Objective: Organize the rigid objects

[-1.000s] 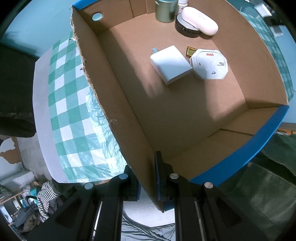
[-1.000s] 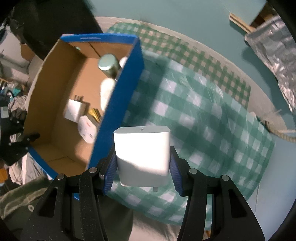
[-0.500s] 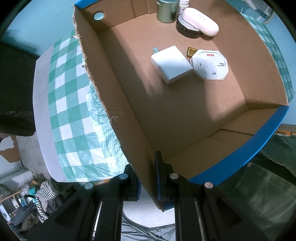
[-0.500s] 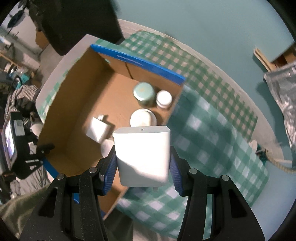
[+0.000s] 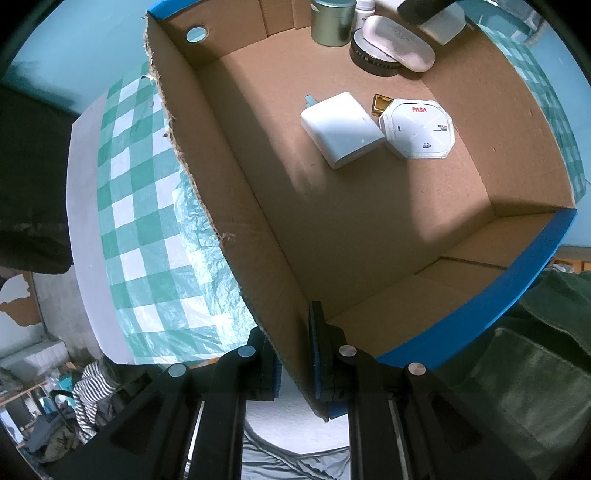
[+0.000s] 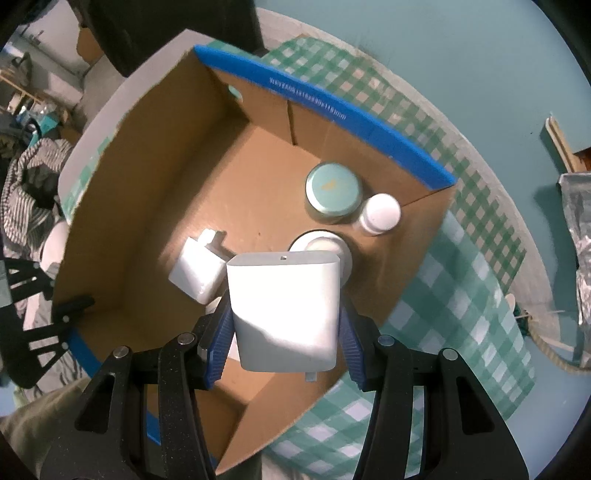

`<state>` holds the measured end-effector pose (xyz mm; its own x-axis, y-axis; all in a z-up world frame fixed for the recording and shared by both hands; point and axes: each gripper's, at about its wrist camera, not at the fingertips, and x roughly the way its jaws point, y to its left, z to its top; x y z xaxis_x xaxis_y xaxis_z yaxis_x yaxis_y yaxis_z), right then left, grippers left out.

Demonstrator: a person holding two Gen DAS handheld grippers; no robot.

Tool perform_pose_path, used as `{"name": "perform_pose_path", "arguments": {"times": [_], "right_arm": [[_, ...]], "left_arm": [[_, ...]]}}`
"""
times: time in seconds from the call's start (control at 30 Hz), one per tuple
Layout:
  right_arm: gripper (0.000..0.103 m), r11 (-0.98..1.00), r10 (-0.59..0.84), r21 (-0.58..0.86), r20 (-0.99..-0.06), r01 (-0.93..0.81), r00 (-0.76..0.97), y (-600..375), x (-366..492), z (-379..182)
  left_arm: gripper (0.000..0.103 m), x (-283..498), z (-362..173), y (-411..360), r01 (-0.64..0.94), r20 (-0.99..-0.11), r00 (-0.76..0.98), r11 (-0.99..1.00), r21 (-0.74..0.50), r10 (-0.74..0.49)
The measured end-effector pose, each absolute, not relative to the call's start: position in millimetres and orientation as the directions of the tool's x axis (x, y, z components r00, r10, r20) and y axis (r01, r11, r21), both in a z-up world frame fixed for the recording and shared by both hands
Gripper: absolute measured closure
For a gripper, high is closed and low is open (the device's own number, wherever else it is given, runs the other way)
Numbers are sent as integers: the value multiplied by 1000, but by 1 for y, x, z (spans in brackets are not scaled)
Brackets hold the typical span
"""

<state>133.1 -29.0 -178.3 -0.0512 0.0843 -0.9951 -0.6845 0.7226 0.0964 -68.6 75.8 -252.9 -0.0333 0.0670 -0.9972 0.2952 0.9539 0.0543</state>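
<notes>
The right claw (image 6: 282,332) is closed on a white power adapter (image 6: 284,310), its blue ribbed pads (image 6: 221,339) pressing the adapter's two sides, and holds it above the open cardboard box (image 6: 122,206); the adapter's metal prong sticks out toward the camera at its lower edge. Directly beyond it on the box floor sit a round dark-rimmed tin (image 6: 321,240), partly hidden by the held adapter, a green-lidded can (image 6: 333,191) and a white-capped bottle (image 6: 381,212) in the box's far corner under the blue rim, and a second white adapter (image 6: 197,271) lying flat to the left. The left claw (image 5: 295,365) is pinched nearly shut on the box's torn side wall (image 5: 258,280) at the near corner, one pad outside and one inside. From there the box floor shows the second adapter (image 5: 341,129) touching an octagonal white case (image 5: 419,129) marked PASA, a small gold item (image 5: 380,103) tucked behind them, and a white oval case (image 5: 399,42) resting on the tin (image 5: 369,61) beside the can (image 5: 332,22). The box stands on a green checked cloth (image 5: 147,206) covering the desk (image 6: 461,55)
</notes>
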Motion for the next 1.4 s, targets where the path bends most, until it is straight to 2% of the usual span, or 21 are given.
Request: {"name": "perform_pose_path", "arguments": {"times": [0.17,0.6,0.73,0.83,1.03,1.23,1.4], "right_arm": [[52,745,98,115,-993,-657,-63,-33,138,-185],[51,777,133,114,-991,-619,-16,-45,139,-160],[40,801,152,116,-988,-588,12,-57,138,-146],[36,812,165,111,-985,-573,42,-64,136,-133],[35,854,209,126,-971,-506,112,-88,134,-104],[35,897,229,126,-953,-425,201,-114,129,-73],[33,920,217,100,-935,-378,282,-133,122,-46]], "left_arm": [[91,-69,-252,74,292,-997,-32,955,54,66],[90,-66,-249,72,291,-997,-36,955,59,73],[90,-63,-247,69,288,-996,-33,955,65,78],[89,-58,-242,68,284,-996,-26,956,70,80],[73,-44,-220,69,236,-998,20,970,59,56],[52,-31,-188,64,188,-993,100,978,87,69],[22,-16,-144,64,110,-975,211,989,99,74]]}}
